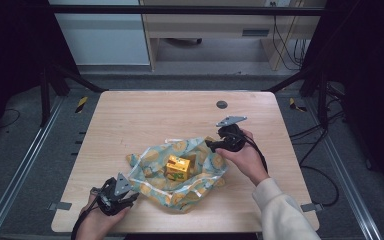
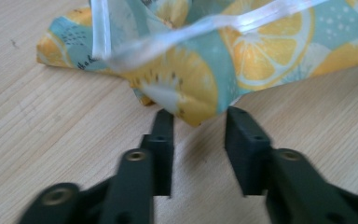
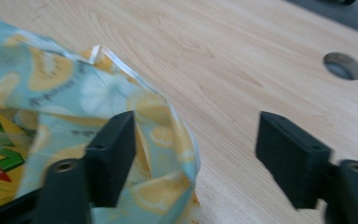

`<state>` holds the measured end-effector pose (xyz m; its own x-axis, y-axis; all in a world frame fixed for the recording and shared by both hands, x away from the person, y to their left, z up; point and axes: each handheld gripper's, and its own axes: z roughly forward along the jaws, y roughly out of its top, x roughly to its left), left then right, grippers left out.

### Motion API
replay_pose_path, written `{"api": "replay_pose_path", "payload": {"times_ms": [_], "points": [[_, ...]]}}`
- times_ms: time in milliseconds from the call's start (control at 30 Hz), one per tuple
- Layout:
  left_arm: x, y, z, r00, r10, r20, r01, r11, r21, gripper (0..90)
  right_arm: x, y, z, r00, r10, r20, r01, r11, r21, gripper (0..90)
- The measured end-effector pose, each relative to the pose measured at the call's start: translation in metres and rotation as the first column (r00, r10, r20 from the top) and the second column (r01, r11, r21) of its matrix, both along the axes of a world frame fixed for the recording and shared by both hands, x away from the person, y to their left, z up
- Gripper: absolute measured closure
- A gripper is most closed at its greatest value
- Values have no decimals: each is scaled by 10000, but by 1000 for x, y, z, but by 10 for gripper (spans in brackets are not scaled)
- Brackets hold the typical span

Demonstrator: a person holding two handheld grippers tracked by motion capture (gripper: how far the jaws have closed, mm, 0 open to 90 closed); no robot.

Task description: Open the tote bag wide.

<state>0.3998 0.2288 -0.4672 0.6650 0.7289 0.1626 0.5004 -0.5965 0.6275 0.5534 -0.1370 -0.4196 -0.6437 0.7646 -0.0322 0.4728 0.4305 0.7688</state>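
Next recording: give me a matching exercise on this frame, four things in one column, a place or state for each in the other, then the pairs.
Things:
1. yellow box
2. lemon-print bag
3. left gripper
4. grommet hole

Places or states:
A. at the table's far side, set into the wood
B. lying spread at the table's middle
C. inside the bag's open mouth
D. jaws open at a bag corner, near edge of the table

Pairs: 1-C, 2-B, 3-D, 4-A

Table [image 1: 145, 110] evenly lit from above, surroundings dark; soft shadows. Both gripper views look soft, with the near jaws blurred and no glare.
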Motion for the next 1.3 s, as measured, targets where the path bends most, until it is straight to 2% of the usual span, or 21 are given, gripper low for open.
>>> {"api": "replay_pose_path", "payload": {"times_ms": [100,167,233,333,433,533,633,767,867,967,1033,1067,1100,1167,1233,1300], "points": [[-2,2,3,9994,281,187,-277,9994,-207,500,-9,-3,9,9997,-21,235,17,9998,180,195],[-3,3,4,9983,502,288,-491,9981,-361,420,-17,-4,14,9995,52,307,-62,9994,351,199],[-4,6,7,9972,632,401,-609,9966,-556,387,-28,-6,17,9991,249,358,-264,9988,408,203],[-6,13,13,9947,846,589,-782,9916,-1032,379,-46,-9,20,9979,529,367,-547,9971,525,214],[-5,22,22,9921,1034,707,-890,9790,-1834,409,-66,-9,19,9957,894,260,-907,9944,545,226],[-2,24,32,9864,1237,1083,-995,9737,-2052,414,-81,-7,16,9931,1170,48,-1171,9923,413,248],[3,21,43,9829,1206,1394,-913,9756,-1998,408,-90,-3,14,9897,1433,-65,-1429,9887,461,271],[9,13,58,9777,1012,1838,-729,9853,-1547,393,-96,6,11,9861,1643,-246,-1633,9858,380,272],[14,7,71,9783,837,1894,-502,9832,-1753,391,-99,14,5,9835,1756,-434,-1744,9842,301,275],[21,-2,81,9788,524,1981,-219,9880,-1531,387,-101,19,-2,9803,1862,-654,-1855,9825,177,270],[28,-9,83,9800,363,1955,-93,9905,-1372,383,-103,21,-7,9777,1929,-831,-1921,9812,177,265],[34,-13,83,9783,195,2064,69,9919,-1265,380,-104,22,-9,9767,1942,-912,-1937,9810,143,258],[39,-17,82,9796,74,2010,171,9927,-1196,375,-105,23,-12,9751,1999,-959,-1997,9798,116,240],[50,-24,78,9860,-167,1659,379,9913,-1258,340,-108,25,-16,9706,2156,-1075,-2175,9761,-60,197],[61,-30,73,9865,-259,1614,446,9926,-1131,341,-112,25,-21,9645,2351,-1199,-2381,9712,-112,173],[73,-34,67,9888,-271,1466,421,9941,-1000,337,-113,26,-25,9638,2341,-1277,-2369,9715,-73,178]]}}
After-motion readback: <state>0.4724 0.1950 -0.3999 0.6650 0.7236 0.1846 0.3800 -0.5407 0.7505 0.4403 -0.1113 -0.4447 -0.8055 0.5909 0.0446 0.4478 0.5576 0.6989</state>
